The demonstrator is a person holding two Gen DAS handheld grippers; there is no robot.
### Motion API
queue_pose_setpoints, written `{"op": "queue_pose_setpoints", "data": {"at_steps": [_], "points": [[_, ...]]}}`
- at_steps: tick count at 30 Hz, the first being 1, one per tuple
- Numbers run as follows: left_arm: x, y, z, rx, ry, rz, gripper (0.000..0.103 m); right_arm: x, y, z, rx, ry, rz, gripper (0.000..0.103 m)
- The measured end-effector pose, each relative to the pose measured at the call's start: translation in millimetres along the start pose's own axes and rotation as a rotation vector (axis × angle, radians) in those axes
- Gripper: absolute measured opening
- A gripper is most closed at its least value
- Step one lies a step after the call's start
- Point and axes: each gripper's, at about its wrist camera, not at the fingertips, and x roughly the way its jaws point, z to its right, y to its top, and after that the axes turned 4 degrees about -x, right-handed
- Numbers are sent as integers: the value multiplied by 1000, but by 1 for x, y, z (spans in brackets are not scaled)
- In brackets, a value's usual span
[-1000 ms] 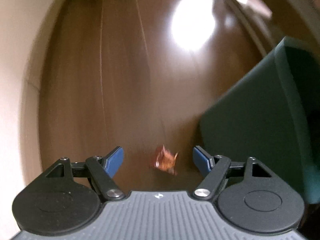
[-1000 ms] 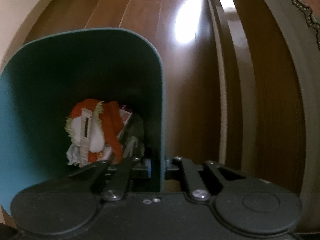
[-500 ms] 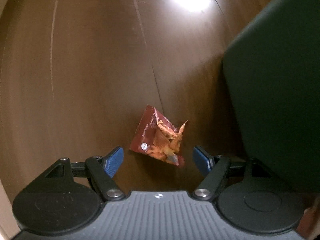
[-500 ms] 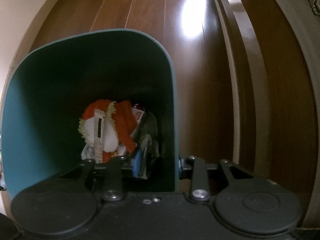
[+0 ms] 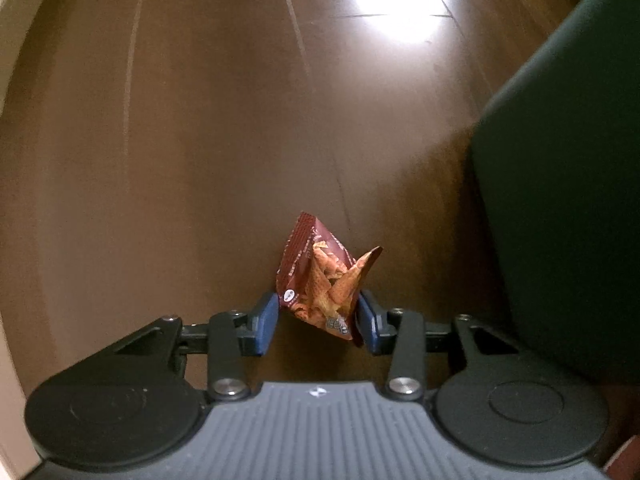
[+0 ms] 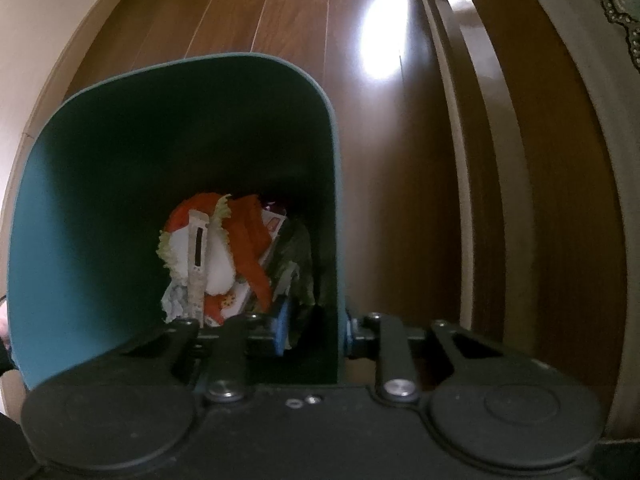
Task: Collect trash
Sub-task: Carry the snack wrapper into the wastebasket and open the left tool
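A crumpled red-orange snack bag (image 5: 320,280) lies on the dark wooden floor. My left gripper (image 5: 316,322) points down at it, jaws closing, both blue pads touching the bag's sides. The teal trash bin (image 5: 560,184) stands just right of it. In the right wrist view my right gripper (image 6: 316,332) straddles the right wall of the teal bin (image 6: 120,184), one finger inside and one outside. Its jaws are closing and the inner pad (image 6: 282,330) stands a little off the wall. Wrappers and paper trash (image 6: 224,256) lie at the bin's bottom.
A pale wall (image 5: 12,20) borders the floor on the left. A wooden door frame (image 6: 500,160) runs close along the bin's right side. A bright light glare (image 5: 396,0) sits on the floor ahead.
My left gripper dropped toward the floor and its jaws narrowed from wide apart onto the snack bag. The right gripper's jaws widened around the bin wall, then narrowed again.
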Motion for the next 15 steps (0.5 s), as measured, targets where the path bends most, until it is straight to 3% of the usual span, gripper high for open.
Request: {"op": "queue_pose_setpoints", "data": {"at_steps": [3,8,15], "points": [[-18,1,-10,-35,11,26,40,0,-3,2,12,-31,21,3],[-82,6,-26,-97,0,102,40,-1,-7,8,62,-25,52,2],[-227,18,-15,-75,-57,321,40,-7,8,-1,-13,-44,104,3]]}}
